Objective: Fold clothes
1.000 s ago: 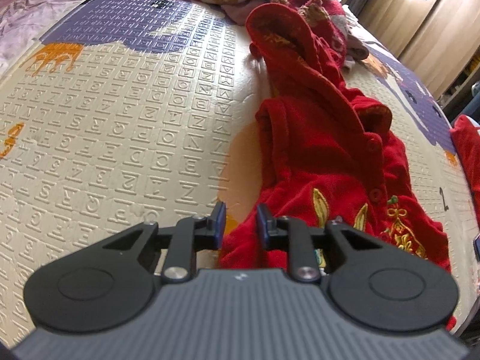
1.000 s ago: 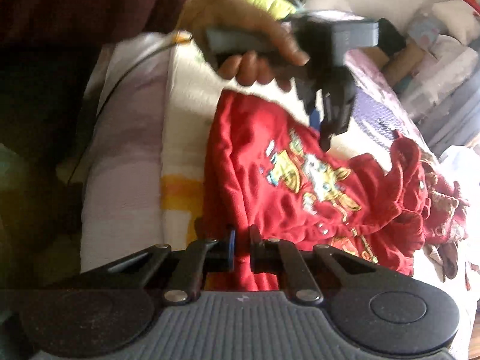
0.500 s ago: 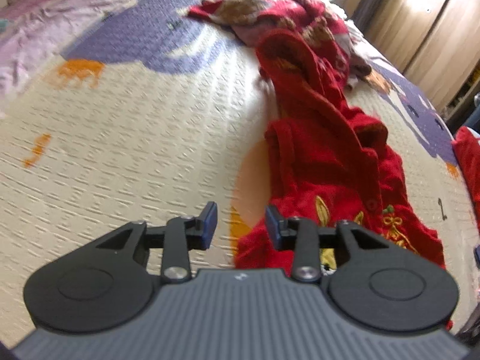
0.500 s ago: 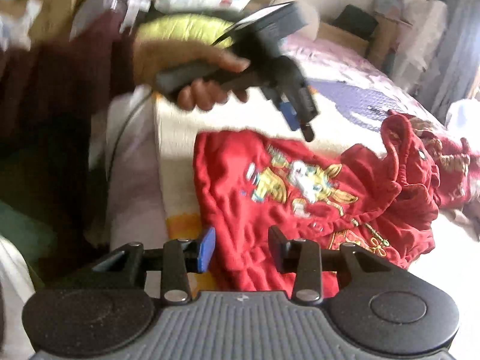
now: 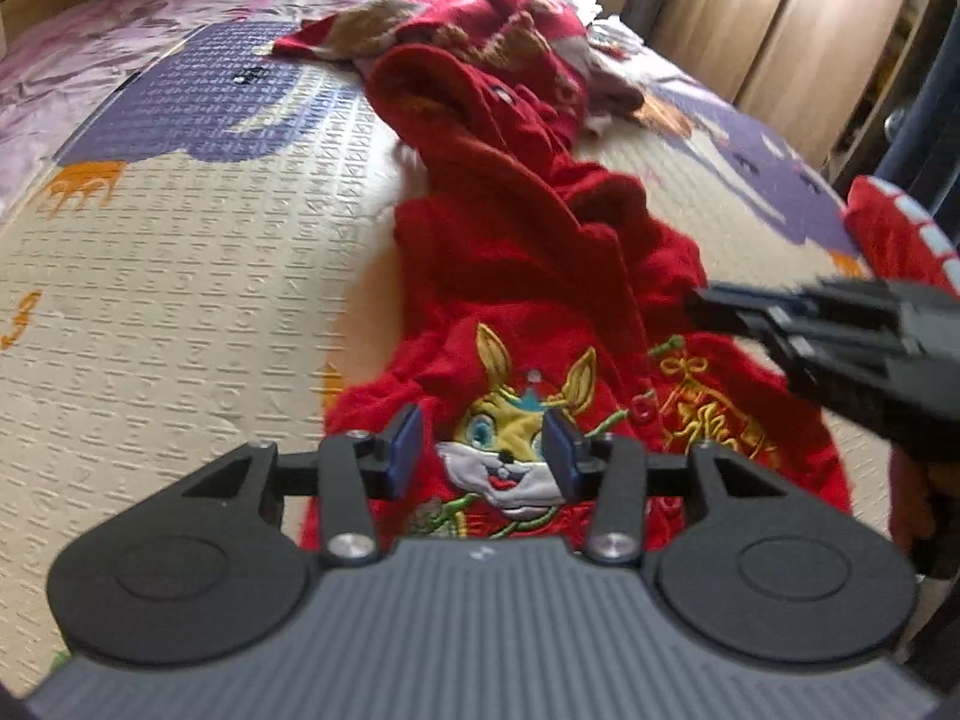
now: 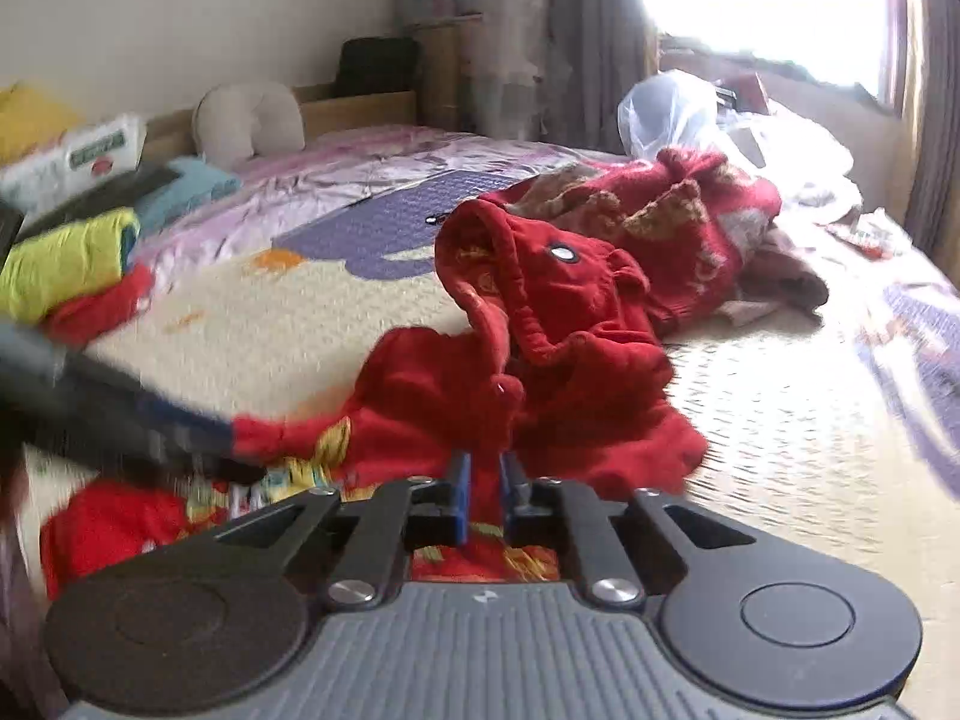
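A red child's garment [image 5: 510, 252] with a rabbit embroidery [image 5: 510, 438] lies crumpled lengthwise on the patterned play mat [image 5: 180, 276]. My left gripper [image 5: 483, 450] hovers just over the rabbit, its jaws opening, with nothing pressed between the pads. From the right, my right gripper [image 5: 699, 303] reaches in at the garment's edge. In the right wrist view the right gripper [image 6: 485, 489] has its jaws nearly together, and red cloth of the garment [image 6: 570, 372] fills the narrow gap. The left gripper [image 6: 240, 456] shows there as a blurred dark shape over the garment's left part.
A heap of other red and brown clothes [image 6: 690, 222] lies beyond the garment, with a plastic bag [image 6: 666, 108] behind it. Folded clothes [image 6: 66, 258] sit at the left on the bed. Another red item [image 5: 888, 234] lies at the mat's right edge, near curtains.
The left jaws have opened and drawn back over the rabbit embroidery. The right gripper rolled level, swung across to the garment's other side, opened and shut again.
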Motion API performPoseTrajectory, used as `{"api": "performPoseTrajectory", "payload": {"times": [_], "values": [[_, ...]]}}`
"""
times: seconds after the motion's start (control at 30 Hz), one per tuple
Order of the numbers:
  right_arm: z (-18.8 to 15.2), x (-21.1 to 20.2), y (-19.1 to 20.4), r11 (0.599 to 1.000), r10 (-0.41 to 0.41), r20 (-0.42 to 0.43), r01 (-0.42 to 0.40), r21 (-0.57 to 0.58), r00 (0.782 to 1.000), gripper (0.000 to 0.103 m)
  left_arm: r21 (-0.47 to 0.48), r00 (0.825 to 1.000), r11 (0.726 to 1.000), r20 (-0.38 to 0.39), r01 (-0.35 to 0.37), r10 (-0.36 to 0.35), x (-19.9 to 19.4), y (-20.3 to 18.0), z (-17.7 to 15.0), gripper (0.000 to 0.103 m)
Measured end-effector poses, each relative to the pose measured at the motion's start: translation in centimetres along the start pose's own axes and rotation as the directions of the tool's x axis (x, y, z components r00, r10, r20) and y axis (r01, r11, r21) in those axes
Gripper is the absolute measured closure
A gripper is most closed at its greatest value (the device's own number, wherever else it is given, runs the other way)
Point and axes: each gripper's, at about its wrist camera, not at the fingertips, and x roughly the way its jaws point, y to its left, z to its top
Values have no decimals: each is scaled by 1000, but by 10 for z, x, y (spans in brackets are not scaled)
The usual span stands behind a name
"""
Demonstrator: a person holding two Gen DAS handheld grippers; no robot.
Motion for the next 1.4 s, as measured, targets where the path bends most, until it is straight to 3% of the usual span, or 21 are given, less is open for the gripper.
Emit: {"api": "performPoseTrajectory", "payload": {"times": [0.13,0.33,0.47,0.63,0.73,0.87,0.97,1.03,1.07,1.2,1.3,1.37,1.4], "values": [[6,30,10,999,38,-18,-38,24,999,93,-11,999,1000,-45,-28,27,21,-2,1,58],[-3,80,3,999,-17,-107,21,38,994,99,-14,995,998,-83,-63,61,32,-1,-3,56],[-4,84,-20,985,-16,-83,30,171,996,103,-14,994,997,-88,-70,69,34,-1,-4,56],[0,60,-21,987,-7,-13,9,160,1000,101,-15,993,997,-89,-77,76,29,-4,0,56],[3,29,-28,995,-46,49,42,87,998,83,-22,997,998,-55,-62,60,15,-8,5,51],[-12,7,-50,993,-119,15,119,6,993,83,-12,1000,999,-1,-31,31,3,-21,9,47],[-30,-1,-71,983,-184,-36,184,-9,982,83,-2,999,999,-26,-33,33,16,-30,7,47],[-44,-6,-84,984,-175,-53,175,-9,983,80,11,998,999,-43,-38,38,26,-36,5,47],[-50,-8,-91,986,-168,-62,167,-10,984,76,19,998,999,-49,-41,42,30,-39,5,47],[-72,-24,-102,999,8,-43,-9,-36,999,72,44,996,996,-52,-74,76,41,-44,6,47],[-79,-35,-97,986,122,-12,-122,-110,992,71,23,995,996,-48,-82,83,43,-44,9,48],[-83,-41,-91,967,190,-1,-188,-171,982,55,15,996,996,-43,-84,84,43,-44,11,48],[-85,-44,-89,955,222,2,-217,-201,975,53,13,996,996,-39,-85,85,43,-45,11,48]]}}
